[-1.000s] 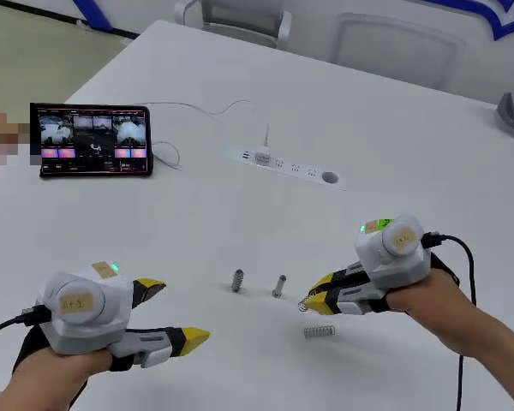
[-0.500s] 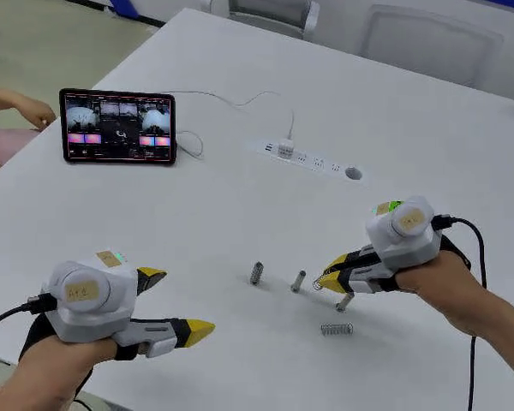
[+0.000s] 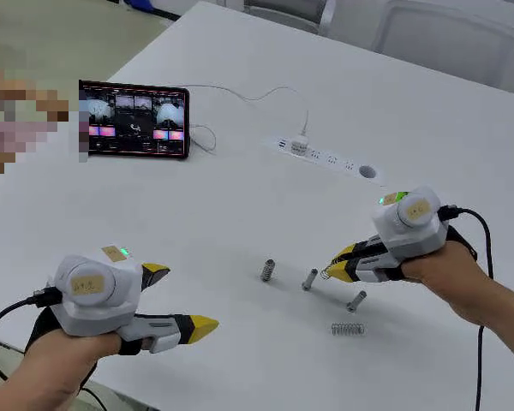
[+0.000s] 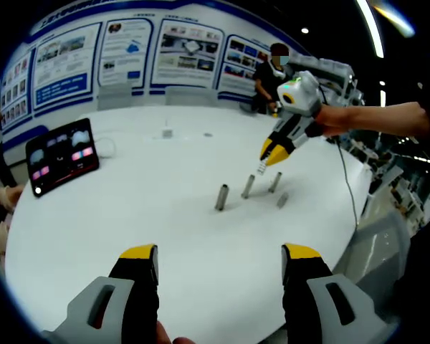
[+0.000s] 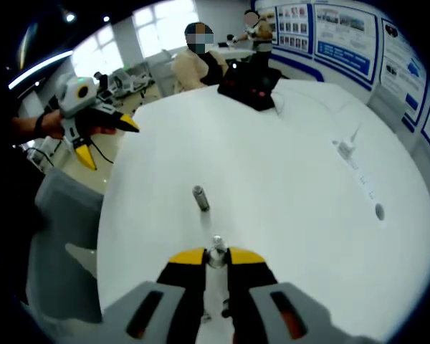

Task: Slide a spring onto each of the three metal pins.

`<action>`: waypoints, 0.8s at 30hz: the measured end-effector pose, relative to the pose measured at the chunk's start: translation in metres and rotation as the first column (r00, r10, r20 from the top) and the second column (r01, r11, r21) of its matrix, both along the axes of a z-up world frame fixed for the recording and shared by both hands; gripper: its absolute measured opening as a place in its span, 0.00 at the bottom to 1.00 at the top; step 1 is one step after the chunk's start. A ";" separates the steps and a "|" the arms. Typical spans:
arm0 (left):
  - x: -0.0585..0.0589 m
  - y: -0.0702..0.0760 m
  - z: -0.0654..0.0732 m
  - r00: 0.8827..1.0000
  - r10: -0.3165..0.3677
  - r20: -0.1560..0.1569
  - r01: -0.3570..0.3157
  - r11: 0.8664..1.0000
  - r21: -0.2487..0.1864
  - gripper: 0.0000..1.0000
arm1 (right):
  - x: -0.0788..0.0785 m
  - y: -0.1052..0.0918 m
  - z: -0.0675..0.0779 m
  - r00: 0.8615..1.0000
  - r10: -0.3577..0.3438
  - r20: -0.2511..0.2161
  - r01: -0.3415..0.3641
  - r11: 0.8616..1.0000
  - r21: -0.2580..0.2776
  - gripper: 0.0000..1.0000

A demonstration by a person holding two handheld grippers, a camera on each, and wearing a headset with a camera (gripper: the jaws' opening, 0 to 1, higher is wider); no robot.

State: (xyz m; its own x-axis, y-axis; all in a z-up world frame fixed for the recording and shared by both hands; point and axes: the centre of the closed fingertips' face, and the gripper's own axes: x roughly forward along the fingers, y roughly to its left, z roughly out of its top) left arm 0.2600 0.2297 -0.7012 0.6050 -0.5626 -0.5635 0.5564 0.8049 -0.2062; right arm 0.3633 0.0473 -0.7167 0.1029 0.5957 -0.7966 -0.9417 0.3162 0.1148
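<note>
steel spring pinched in the right gripper, one pin of three looks dressed

progress: three pins stand in a short row on the white table. the coiled pin, at the end of the row nearest the left gripper, looks ribbed, so i judge a spring already sits on it. the middle pin and the outer pin read as bare. a loose spring lies flat near the outer pin. by my reading one is done and two are left, with one spring in hand and one waiting.

tongs: the right gripper's jaws are drawn narrow, nipping the steel spring by one end. it hangs just beside the top of the middle pin, not yet threaded as far as i can tell. the left gripper stands wide with nothing in it, well apart from the pins.

views: the left gripper view gives the side-on line, with all three pins upright and the steel spring dangling from the yellow tips, clear of the table. the head view flattens that gap. the right gripper view shows the spring end-on as a small ring between its tips, with a pin ahead that i take for the coiled pin. what lies under the jaws is too dim to tell. the head view adds a tablet and a power strip further back on the table.
</note>
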 end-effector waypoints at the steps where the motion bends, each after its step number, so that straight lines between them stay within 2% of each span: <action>1: 0.000 0.000 0.000 1.000 0.000 -0.002 0.000 1.000 0.002 0.71 | 0.001 0.001 0.000 1.000 0.001 0.002 -0.001 1.000 0.002 0.12; 13: -0.001 0.002 -0.001 1.000 0.008 -0.009 -0.008 1.000 -0.005 0.71 | 0.005 0.009 -0.005 1.000 0.006 0.001 -0.006 1.000 0.003 0.12; 24: -0.005 0.002 -0.005 1.000 0.007 -0.016 -0.007 1.000 -0.005 0.70 | 0.002 0.012 -0.014 1.000 0.029 -0.006 -0.029 0.999 -0.022 0.13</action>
State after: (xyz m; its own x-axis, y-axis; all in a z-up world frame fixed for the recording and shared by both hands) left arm 0.2547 0.2318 -0.7060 0.5997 -0.5614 -0.5703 0.5477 0.8075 -0.2190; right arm 0.3651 0.0595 -0.7303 0.0811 0.5807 -0.8101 -0.9498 0.2914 0.1138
